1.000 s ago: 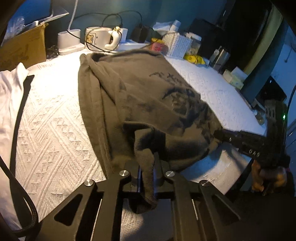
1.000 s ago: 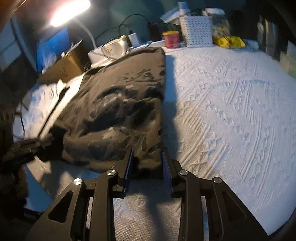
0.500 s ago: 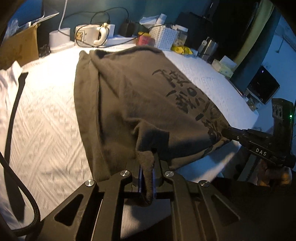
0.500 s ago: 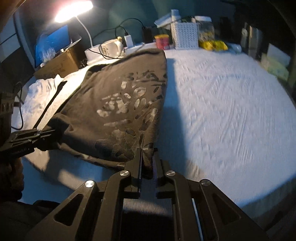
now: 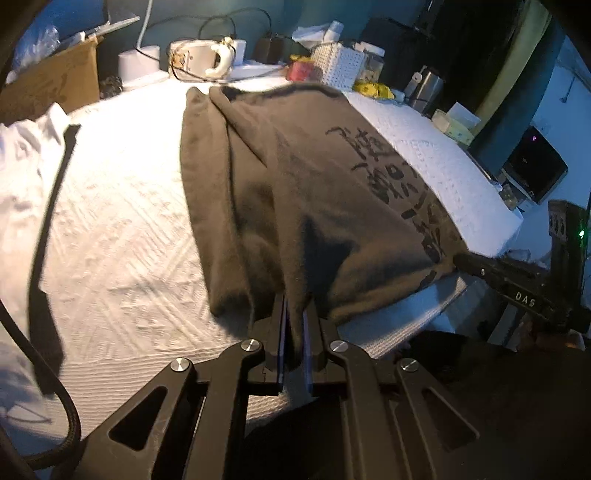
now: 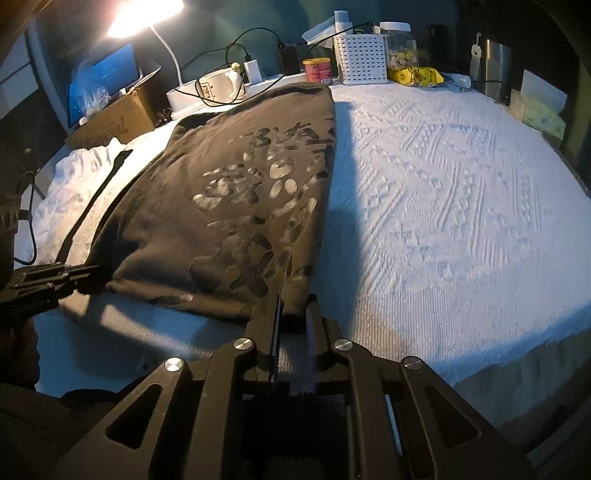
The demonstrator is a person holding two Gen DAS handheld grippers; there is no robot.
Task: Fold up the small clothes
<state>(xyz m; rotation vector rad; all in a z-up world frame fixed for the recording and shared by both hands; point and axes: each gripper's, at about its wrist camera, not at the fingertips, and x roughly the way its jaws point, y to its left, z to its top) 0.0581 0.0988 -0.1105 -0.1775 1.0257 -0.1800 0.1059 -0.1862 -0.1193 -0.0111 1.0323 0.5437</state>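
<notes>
A dark olive T-shirt [image 5: 314, 177] with a black print lies lengthwise on the white textured bedspread [image 5: 122, 229], folded into a long band. My left gripper [image 5: 295, 306] is shut on its near left corner, and cloth hangs down between the pads. In the right wrist view the shirt [image 6: 221, 206] shows its shiny print. My right gripper [image 6: 293, 306] pinches the near right corner, and its jaws are opening slightly with the cloth still between them. Each gripper shows in the other's view: the right gripper [image 5: 458, 258] and the left gripper [image 6: 96, 269]. The hem is taut between them at the near edge.
A white garment [image 5: 22, 177] with a dark strap lies at the left. Along the back stand a cardboard box [image 5: 48, 88], a lit lamp [image 6: 144, 18], cables, a red can [image 6: 317, 70], a white basket [image 6: 360, 57] and a steel flask [image 6: 495, 70]. Bare bedspread [image 6: 443, 203] spreads to the right.
The right gripper went from open around the hem to closed on the corner. Both grippers drew the shirt toward the near edge, and its bunched cloth flattened out.
</notes>
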